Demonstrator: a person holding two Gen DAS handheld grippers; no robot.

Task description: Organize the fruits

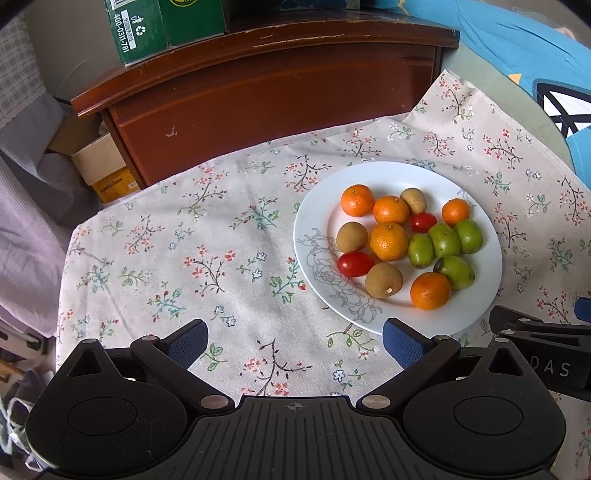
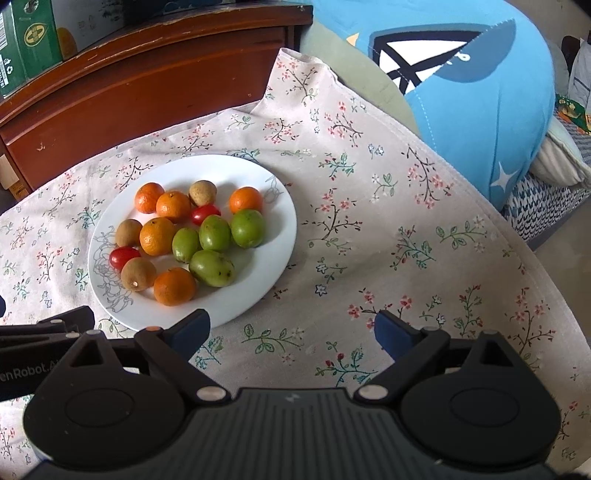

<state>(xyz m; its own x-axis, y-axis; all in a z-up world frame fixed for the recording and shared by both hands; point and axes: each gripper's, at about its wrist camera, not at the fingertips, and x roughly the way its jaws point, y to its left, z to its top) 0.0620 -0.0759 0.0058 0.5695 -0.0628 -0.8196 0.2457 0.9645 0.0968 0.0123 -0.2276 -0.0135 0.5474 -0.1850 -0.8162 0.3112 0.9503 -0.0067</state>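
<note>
A white plate with a grey flower drawing holds mixed fruit: several small oranges, several green jujubes, three brown longans and two cherry tomatoes. My left gripper is open and empty, low over the cloth just left of the plate's near rim. My right gripper is open and empty too, at the plate's near right rim. Each gripper's black body shows at the edge of the other's view.
A floral tablecloth covers the table. Behind it stands a dark wooden cabinet with green cartons on top. A blue cushion lies at the right, cardboard boxes at the left.
</note>
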